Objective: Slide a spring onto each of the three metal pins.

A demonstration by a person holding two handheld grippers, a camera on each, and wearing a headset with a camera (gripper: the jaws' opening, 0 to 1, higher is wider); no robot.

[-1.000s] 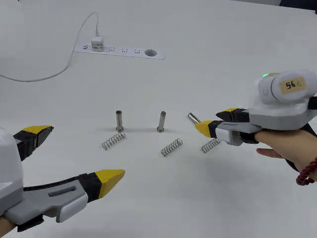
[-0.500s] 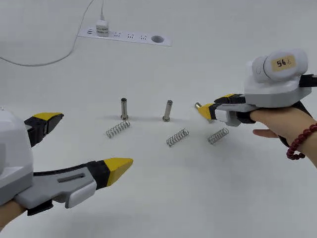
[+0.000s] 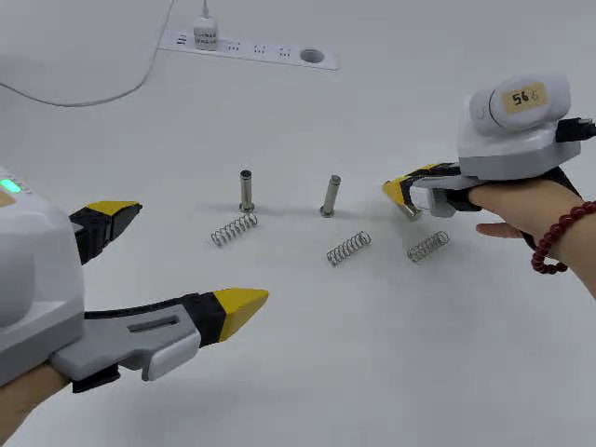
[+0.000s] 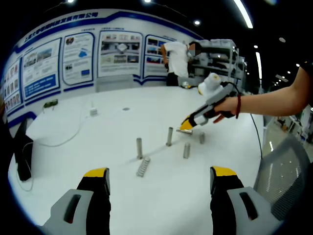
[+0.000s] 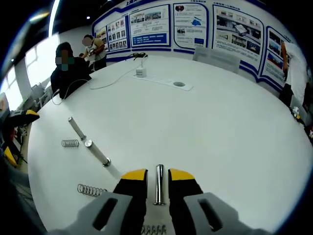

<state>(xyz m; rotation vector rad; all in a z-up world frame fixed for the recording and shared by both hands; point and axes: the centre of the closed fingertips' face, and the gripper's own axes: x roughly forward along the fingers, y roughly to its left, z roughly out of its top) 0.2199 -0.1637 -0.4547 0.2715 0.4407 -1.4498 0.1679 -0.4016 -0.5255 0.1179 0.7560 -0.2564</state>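
Head view: left gripper (image 3: 200, 251) jaws spread wide; two steel pins (image 3: 246, 190) upright, three coiled wire springs (image 3: 349, 248) lying on white table (image 3: 372, 372)
Left gripper view: right gripper (image 4: 187, 125) holds third pin (image 4: 184, 131) sideways
Right gripper view: smooth shiny cylinder pinched between yellow tips

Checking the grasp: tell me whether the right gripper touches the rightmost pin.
Touching. The right gripper view shows the pin pinched between the jaws of the right gripper; the left gripper view shows it held level.
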